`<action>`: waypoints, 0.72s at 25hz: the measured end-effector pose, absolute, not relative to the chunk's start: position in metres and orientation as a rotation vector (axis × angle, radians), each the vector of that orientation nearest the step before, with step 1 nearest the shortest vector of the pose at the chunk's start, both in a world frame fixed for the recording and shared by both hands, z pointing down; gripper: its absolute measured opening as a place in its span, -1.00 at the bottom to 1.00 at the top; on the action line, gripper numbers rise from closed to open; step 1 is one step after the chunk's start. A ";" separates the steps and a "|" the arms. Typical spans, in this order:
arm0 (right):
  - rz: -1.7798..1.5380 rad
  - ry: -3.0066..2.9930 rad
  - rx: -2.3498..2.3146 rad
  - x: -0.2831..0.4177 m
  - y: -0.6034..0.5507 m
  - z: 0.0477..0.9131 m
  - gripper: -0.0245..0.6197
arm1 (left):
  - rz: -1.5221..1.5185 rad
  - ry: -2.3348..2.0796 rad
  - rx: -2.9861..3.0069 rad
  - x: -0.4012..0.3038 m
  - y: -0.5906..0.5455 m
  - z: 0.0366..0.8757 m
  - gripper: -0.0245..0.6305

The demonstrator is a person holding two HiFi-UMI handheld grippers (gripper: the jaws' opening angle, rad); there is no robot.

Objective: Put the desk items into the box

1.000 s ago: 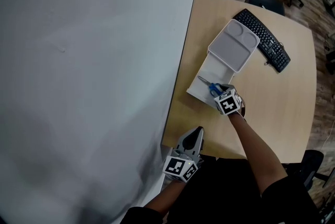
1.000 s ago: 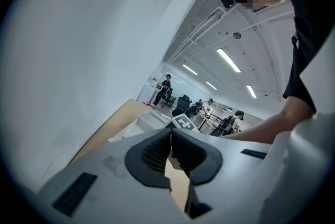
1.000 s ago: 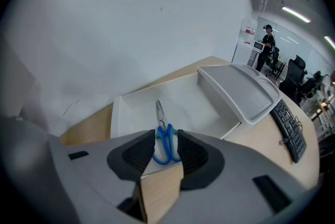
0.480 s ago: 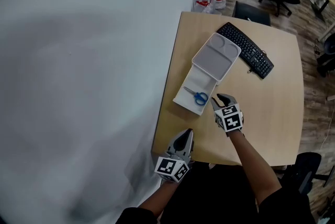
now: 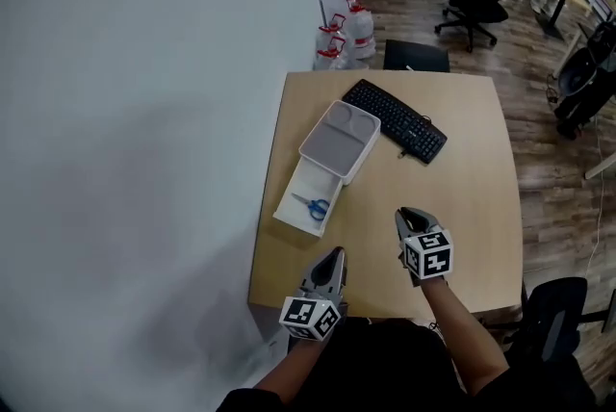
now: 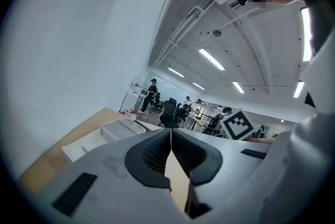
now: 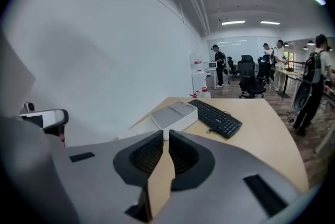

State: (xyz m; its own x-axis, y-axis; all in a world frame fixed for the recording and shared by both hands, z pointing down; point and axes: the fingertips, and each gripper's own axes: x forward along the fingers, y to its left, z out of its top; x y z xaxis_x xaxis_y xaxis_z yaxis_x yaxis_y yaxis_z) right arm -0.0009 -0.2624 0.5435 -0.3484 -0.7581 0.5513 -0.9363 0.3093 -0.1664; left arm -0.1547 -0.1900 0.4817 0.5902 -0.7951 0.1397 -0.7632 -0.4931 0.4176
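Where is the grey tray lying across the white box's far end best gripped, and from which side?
Probably by the raised rim of the tray along its long side facing the open desk, away from the wall. Come from that side, one jaw inside the rim, one outside: the tray is wide and shallow, so only its thin upright edge fits between jaws.

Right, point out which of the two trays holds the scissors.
The white tray, nearer the person: blue-handled scissors lie in it. The grey tray overlapping its far end holds nothing.
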 end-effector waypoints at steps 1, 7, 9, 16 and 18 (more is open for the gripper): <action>0.642 -2.209 1.538 0.015 -0.255 0.535 -0.66 | -0.087 -1.250 2.397 -0.144 -0.190 0.477 -0.88; 0.512 -2.272 1.586 0.092 -0.207 0.488 -0.70 | -0.009 -1.222 2.493 -0.062 -0.184 0.454 -0.88; 0.482 -2.294 1.594 0.110 -0.190 0.475 -0.70 | -0.011 -1.205 2.512 -0.038 -0.181 0.448 -0.88; 0.442 -2.366 1.684 0.177 -0.141 0.442 -0.70 | 0.015 -1.170 2.577 0.035 -0.165 0.440 -0.88; 0.428 -2.372 1.720 0.196 -0.129 0.433 -0.70 | 0.023 -1.182 2.585 0.051 -0.161 0.437 -0.88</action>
State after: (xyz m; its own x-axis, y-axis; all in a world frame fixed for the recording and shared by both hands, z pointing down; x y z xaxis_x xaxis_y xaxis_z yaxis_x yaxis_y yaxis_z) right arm 0.1958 -0.1288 0.4331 -0.3147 -0.8970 0.3103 -0.9489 0.2895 -0.1254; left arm 0.0505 -0.1610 0.4372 0.6615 -0.7373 0.1371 -0.7421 -0.6172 0.2614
